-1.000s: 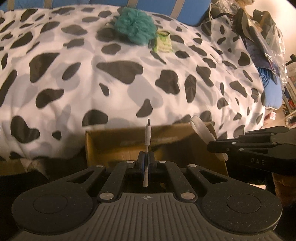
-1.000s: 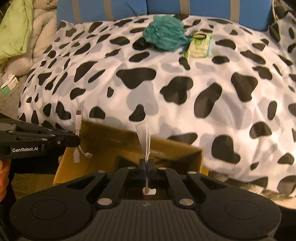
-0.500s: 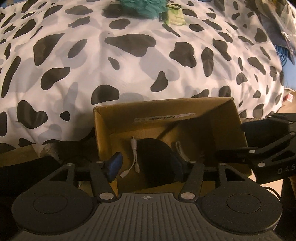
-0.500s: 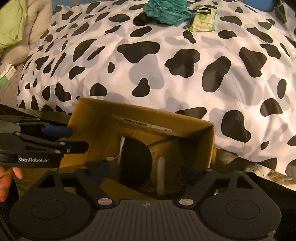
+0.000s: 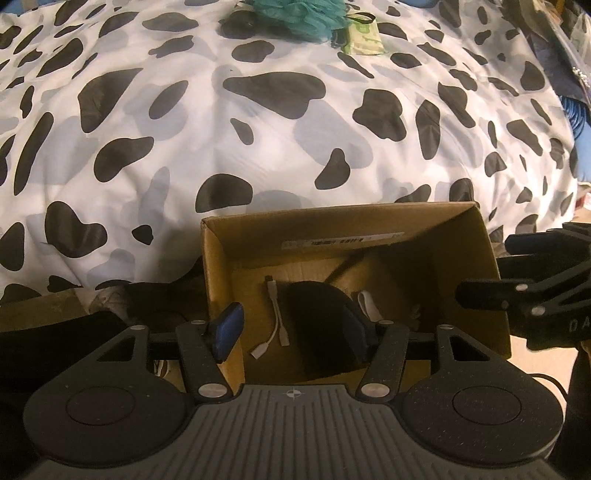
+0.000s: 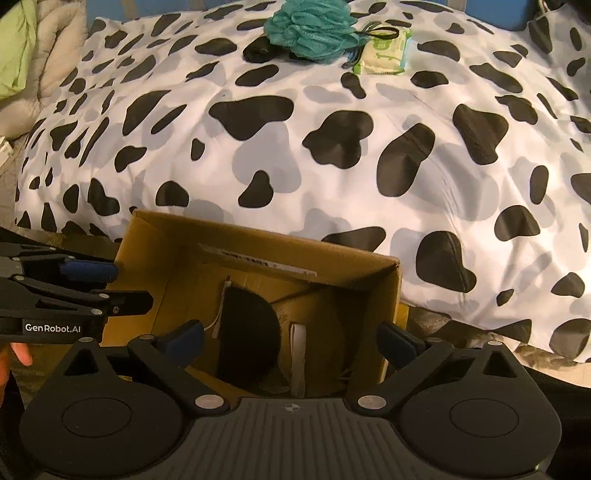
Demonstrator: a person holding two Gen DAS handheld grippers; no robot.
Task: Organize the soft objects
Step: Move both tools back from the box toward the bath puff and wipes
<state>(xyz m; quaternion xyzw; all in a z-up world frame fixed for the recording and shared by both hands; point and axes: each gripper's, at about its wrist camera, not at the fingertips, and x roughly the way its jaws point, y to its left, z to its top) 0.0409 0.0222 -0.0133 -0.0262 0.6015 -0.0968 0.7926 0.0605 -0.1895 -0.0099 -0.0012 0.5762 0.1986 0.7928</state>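
Note:
A brown cardboard box (image 5: 218, 273) stands open against the bed's edge. In it lie a white adapter cable (image 5: 275, 317), a black round item (image 5: 317, 325) and a white strip (image 5: 369, 306). My left gripper (image 5: 291, 330) hangs open over the box's left wall, holding nothing. My right gripper (image 6: 291, 341) is above the same box (image 6: 147, 258); its jaws are opening wide with nothing between them. The cable (image 6: 221, 310) and the strip (image 6: 297, 354) lie below it. A teal bath pouf (image 6: 310, 29) and a green wipes pack (image 6: 384, 51) sit far back on the bed.
A cow-print duvet (image 5: 258, 129) covers the bed beyond the box. A small black item (image 6: 258, 50) lies beside the pouf. Green and beige bedding (image 6: 14, 44) is piled at the left. Bags and clutter (image 5: 576, 37) crowd the right. A person's fingers (image 6: 18, 354) show at the left.
A second ago the left gripper was shut on the white cable and the right on the pale strip. Both have opened, both items now lie in the box, and both views tipped down.

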